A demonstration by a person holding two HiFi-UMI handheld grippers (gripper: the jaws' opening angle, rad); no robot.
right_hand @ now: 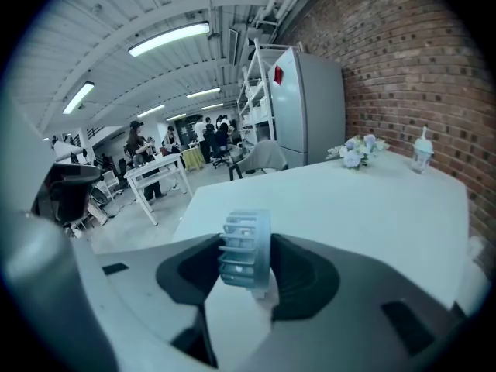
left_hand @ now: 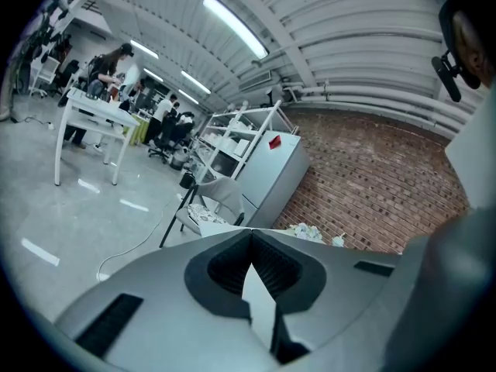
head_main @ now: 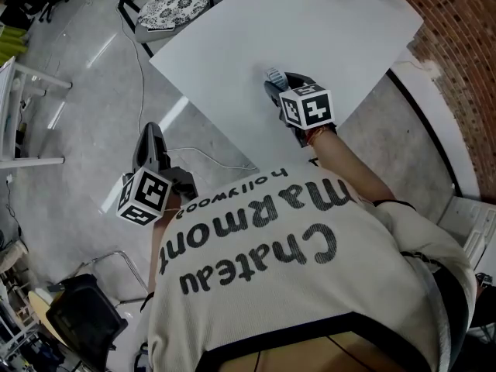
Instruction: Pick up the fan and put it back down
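Your right gripper [right_hand: 249, 240] sits just above the centre of the head view, over the near part of the white table [head_main: 232, 45], with its marker cube facing the camera. In the right gripper view its jaws stand fairly wide but are closed onto the fan [right_hand: 242, 260]. The small pale fan stands upright between the two dark pads [right_hand: 306, 276], slatted grille towards the left of frame, and both pads bear on its sides. Neither view shows whether the fan's underside rests on the table top or hangs just clear of it. Your left gripper [left_hand: 250, 234] is at the lower left of the head view, off the table and over the grey floor [head_main: 70, 130], well apart from the fan. In the left gripper view its jaw tips meet at the top, leaving only a narrow wedge of light lower down, and nothing is between them. At the far edge of the table, upper right in the right gripper view, a bunch of pale flowers [right_hand: 355, 150] and a lidded cup [right_hand: 422, 155] stand near the brick wall [right_hand: 387, 60]. In the head view, a chair with a patterned cushion [head_main: 172, 8] stands just beside the table's upper left corner, and a thin cable [head_main: 141, 68] runs across the floor below it.
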